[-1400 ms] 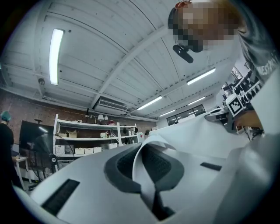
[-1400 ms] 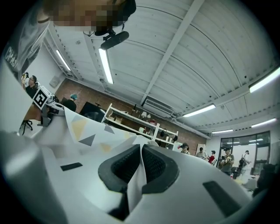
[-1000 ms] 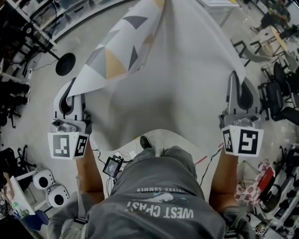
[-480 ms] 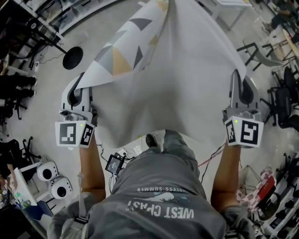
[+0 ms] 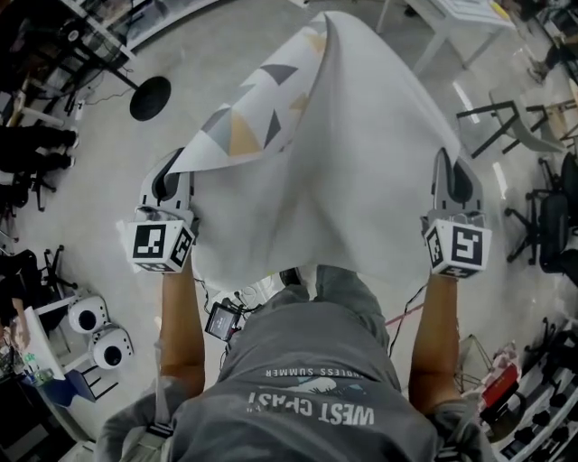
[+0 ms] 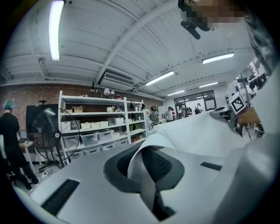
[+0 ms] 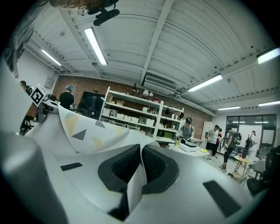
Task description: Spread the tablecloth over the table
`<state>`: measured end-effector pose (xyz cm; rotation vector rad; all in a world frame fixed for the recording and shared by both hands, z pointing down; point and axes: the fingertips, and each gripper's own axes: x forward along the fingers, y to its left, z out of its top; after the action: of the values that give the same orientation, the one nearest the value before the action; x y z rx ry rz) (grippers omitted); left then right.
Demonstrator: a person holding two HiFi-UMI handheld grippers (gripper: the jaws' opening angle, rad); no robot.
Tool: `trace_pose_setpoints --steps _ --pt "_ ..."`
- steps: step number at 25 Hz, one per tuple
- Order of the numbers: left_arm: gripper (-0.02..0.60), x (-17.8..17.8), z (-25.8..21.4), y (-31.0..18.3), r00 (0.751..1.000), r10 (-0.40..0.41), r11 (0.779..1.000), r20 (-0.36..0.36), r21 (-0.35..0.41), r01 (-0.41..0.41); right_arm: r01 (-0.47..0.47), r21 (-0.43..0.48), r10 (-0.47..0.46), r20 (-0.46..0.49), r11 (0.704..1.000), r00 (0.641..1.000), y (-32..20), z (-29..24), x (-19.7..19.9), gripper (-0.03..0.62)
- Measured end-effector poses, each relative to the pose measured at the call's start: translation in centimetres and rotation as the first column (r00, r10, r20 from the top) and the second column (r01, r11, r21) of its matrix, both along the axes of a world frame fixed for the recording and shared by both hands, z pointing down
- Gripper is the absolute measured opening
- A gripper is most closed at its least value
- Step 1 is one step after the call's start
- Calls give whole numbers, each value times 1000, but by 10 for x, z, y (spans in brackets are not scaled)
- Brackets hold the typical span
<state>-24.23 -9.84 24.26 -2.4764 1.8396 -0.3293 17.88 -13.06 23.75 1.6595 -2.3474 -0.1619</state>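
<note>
A white tablecloth (image 5: 343, 162) with grey and yellow triangles on its turned-over side hangs spread between my two grippers in the head view. My left gripper (image 5: 169, 185) is shut on the cloth's left corner, where the patterned side folds over. My right gripper (image 5: 449, 180) is shut on the right corner. In the left gripper view the cloth edge (image 6: 144, 170) runs pinched between the dark pads. In the right gripper view the cloth edge (image 7: 139, 175) is clamped the same way, and the patterned fold (image 7: 83, 127) billows to the left. The cloth hides the table.
A white table (image 5: 461, 18) stands at the top right. Chairs (image 5: 506, 117) line the right side. A black round stand base (image 5: 150, 97) sits on the floor at upper left. Two white round devices (image 5: 99, 334) and a small black box (image 5: 219, 320) with cables lie near my feet.
Both grippers have moved forward and down with the cloth. The cloth's far end has come into view and the sheet has drawn out longer ahead of me.
</note>
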Motion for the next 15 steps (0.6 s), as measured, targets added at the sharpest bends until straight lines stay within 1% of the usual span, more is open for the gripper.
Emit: trace_pose_setpoints --steps 4,8,15 --pt "8 -5 47 -20 1000 -21 997 7 -75 22 17 -54 -17 6 998 1000 -22 41 -3 14" --pt "9 -6 95 -41 999 -34 989 16 -143 36 24 -100 -23 4 995 1000 -41 78 -3 14" --pt "11 -14 170 -66 998 -60 964 13 -257 61 34 -174 -39 -29 984 999 -70 134 -5 14"
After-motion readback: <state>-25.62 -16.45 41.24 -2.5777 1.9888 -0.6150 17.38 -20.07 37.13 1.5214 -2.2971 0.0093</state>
